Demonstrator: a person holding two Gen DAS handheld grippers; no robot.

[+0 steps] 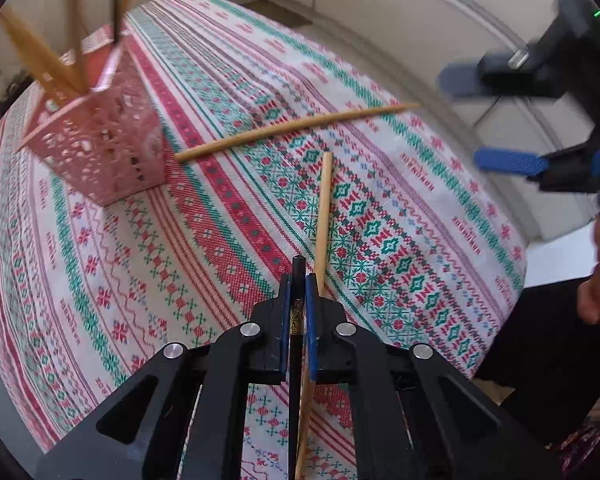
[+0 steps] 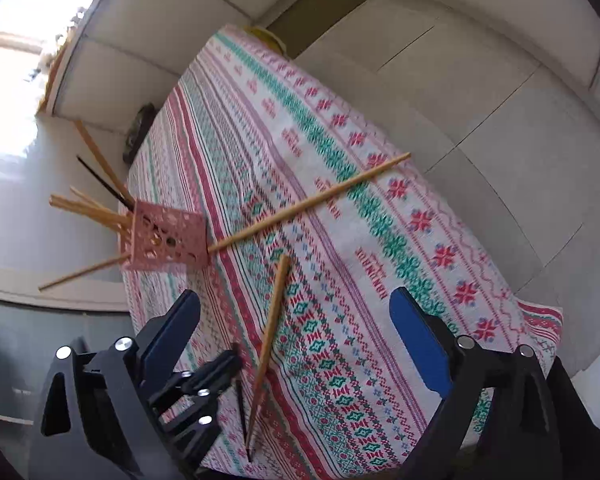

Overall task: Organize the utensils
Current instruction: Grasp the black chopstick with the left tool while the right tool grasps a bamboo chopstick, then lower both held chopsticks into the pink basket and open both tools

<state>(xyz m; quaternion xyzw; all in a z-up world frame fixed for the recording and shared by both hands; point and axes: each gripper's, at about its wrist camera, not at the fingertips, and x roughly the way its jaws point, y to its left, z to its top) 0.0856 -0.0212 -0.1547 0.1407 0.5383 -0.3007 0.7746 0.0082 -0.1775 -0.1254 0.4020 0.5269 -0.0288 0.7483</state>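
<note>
My left gripper point(image 1: 299, 280) is shut on a black chopstick point(image 1: 297, 344), held just above the patterned tablecloth; it also shows in the right wrist view point(image 2: 241, 400). A wooden chopstick point(image 1: 322, 216) lies on the cloth right beside it, and shows in the right wrist view point(image 2: 270, 344). A second wooden chopstick point(image 1: 296, 130) lies farther off, one end near the pink perforated holder point(image 1: 100, 152), which holds several chopsticks. My right gripper point(image 2: 296, 336) is open and empty above the cloth; it shows at the right of the left wrist view point(image 1: 480, 120).
The table with the red, green and white cloth point(image 2: 340, 208) stands close to pale walls and cabinet panels point(image 2: 480, 92). The holder point(image 2: 166, 242) sits near the cloth's left edge. A person's hand point(image 1: 598, 280) is at the right.
</note>
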